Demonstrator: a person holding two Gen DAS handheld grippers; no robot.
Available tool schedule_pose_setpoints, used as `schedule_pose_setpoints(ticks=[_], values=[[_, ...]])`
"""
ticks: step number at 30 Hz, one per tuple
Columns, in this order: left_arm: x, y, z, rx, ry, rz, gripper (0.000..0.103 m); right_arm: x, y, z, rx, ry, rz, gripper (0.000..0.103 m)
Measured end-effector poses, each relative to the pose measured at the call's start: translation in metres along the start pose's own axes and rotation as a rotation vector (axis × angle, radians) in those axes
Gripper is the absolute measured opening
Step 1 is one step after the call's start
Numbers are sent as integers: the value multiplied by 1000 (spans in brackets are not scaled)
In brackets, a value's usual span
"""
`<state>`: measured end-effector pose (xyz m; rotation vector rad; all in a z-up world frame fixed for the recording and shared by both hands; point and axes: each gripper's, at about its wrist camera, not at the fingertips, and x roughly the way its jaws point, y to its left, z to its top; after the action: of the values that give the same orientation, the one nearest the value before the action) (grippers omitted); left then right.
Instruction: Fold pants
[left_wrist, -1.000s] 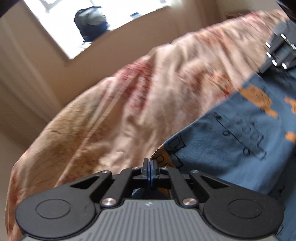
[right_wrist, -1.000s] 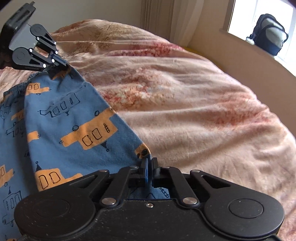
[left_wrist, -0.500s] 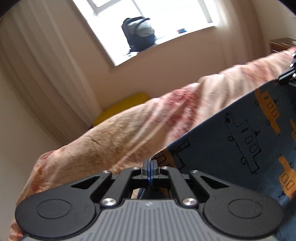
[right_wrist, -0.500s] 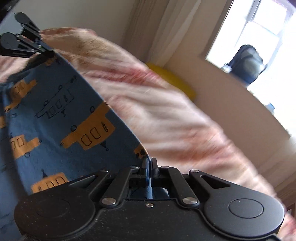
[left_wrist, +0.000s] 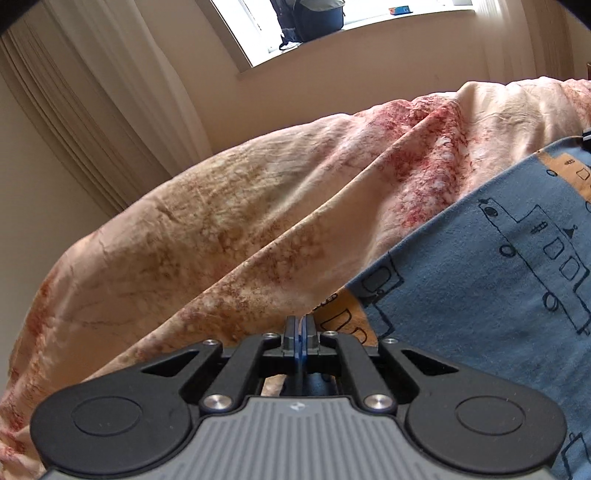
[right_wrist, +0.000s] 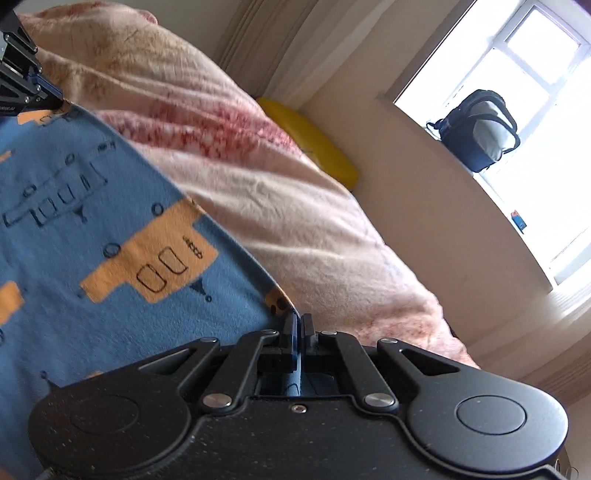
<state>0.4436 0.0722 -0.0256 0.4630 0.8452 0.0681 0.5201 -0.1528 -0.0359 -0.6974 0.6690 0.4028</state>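
Observation:
The pants (left_wrist: 498, 295) are blue with orange and outlined boat prints, stretched over a pink and red mottled bedspread (left_wrist: 258, 221). My left gripper (left_wrist: 300, 325) is shut on one corner of the pants' edge, the cloth running off to the right. In the right wrist view the same pants (right_wrist: 110, 240) spread to the left, and my right gripper (right_wrist: 298, 323) is shut on another corner of that edge. The left gripper (right_wrist: 22, 92) shows at the upper left there, holding the far end of the taut edge. Only a sliver of the right gripper shows at the left view's right border.
The bedspread (right_wrist: 277, 206) covers a bed that drops off toward a beige wall. A window with a dark backpack (right_wrist: 480, 129) on its sill lies beyond. Pleated curtains (left_wrist: 92, 110) hang at the left, and a yellow cushion (right_wrist: 314, 140) sits between bed and wall.
Both grippers have swung with the pants' edge still pinched between them. The views tilted, so the window and curtains came into sight, and the bedspread now fills more of the left view.

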Motion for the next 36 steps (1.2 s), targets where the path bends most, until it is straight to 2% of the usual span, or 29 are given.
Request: schedule_pose_setpoints(ticks=[3,5,7,9,10,11,12,13,15,16,17,18,19,22,23,24,25,26,27,28,29,30,32,36], values=[[-10,12,5,-71,-21,-42,2,-5,-7,1,40,-33,12,0],[-11,14,5,-49,-33,-51,2,-12,-12,1,46,-56,15,0],[-5,11,2,-13,-14,-57,2,-6,-14,0,62,-34,-9,0],[-5,13,-1,-10,-25,-91,7,3,-17,-4,86,-4,8,0],[-7,16,-3,-15,-39,-113,14,2,-18,-6,98,-15,12,0],[-10,22,-4,-23,-54,-145,39,1,-21,-7,108,-27,19,0],[-14,31,-6,-34,-76,-176,66,-2,-25,-7,118,-40,33,4],[-17,40,-7,-44,-94,-193,73,-5,-30,-8,131,-57,47,9],[-23,56,-7,-64,-122,-231,76,-10,-42,-5,175,-107,102,33],[-25,65,-8,-77,-120,-265,77,-12,-46,-4,195,-129,134,38],[-25,72,-8,-91,-112,-295,78,-14,-49,-2,216,-148,176,49],[-24,77,-9,-100,-106,-314,78,-13,-52,-1,234,-161,221,61],[-25,80,-10,-103,-97,-331,78,-12,-53,1,242,-168,254,64],[-19,80,-15,-82,-59,-340,78,-1,-49,7,239,-141,341,65],[-15,76,-16,-70,-32,-335,74,1,-47,5,233,-125,352,66],[-11,74,-17,-62,-8,-331,61,5,-44,6,231,-103,357,66],[-7,69,-17,-53,19,-331,53,8,-45,4,239,-92,362,66],[-5,65,-16,-51,39,-334,32,9,-46,3,257,-88,372,66],[-5,62,-15,-51,44,-332,19,9,-48,3,275,-83,380,61],[-7,59,-13,-51,44,-339,12,8,-47,2,287,-76,390,54],[-10,55,-11,-43,40,-343,5,8,-47,1,292,-62,408,35],[-14,51,-9,-28,34,-329,4,5,-46,1,286,-50,408,18],[-25,44,-8,20,10,-283,3,-4,-43,1,258,-52,367,3],[-49,48,-10,32,-48,-237,3,-32,-42,3,242,-103,321,2]])
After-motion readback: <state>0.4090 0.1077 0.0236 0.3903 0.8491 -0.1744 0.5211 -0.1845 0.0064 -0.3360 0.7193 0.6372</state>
